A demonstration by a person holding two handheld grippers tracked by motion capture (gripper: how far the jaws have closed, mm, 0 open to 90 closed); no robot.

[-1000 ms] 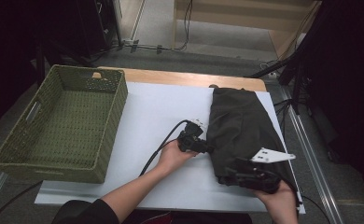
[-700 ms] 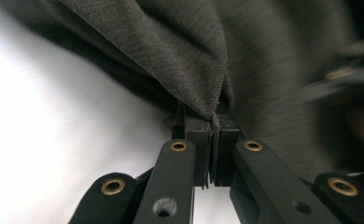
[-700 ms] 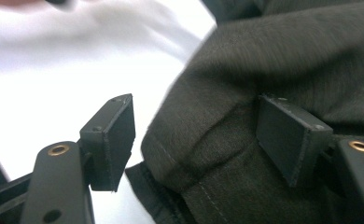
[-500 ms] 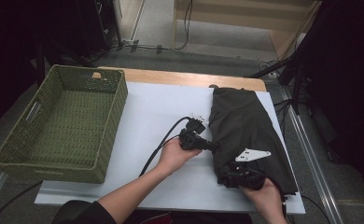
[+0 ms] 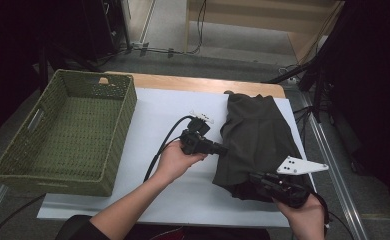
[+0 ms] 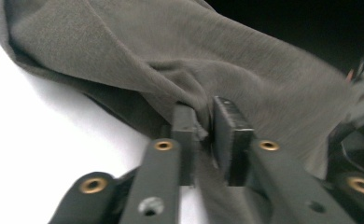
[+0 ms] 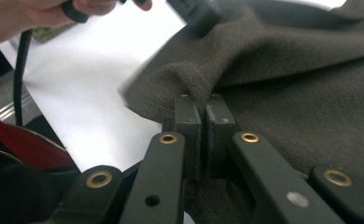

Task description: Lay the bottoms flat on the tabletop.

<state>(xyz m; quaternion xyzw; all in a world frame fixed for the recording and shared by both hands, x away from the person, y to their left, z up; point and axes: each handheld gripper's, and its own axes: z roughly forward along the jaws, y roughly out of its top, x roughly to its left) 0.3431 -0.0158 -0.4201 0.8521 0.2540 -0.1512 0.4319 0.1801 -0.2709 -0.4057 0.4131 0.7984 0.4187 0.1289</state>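
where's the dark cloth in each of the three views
High view: the dark cloth lies right of centre on the white sheet.
Left gripper view: it fills the upper middle, a fold pinched in the left gripper.
Right gripper view: it covers the right half, a fold pinched in the right gripper.
Shared landmark: the white sheet.

High view overlooks; tool views closely share the cloth (image 5: 258, 140).

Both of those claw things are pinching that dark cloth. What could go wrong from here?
The left gripper pinches just a small fold at the cloth's edge, so it might slip free as it lifts. The right gripper is shut on another fold near the table's front edge; uneven lifting could drag the cloth off. The cable might snag.
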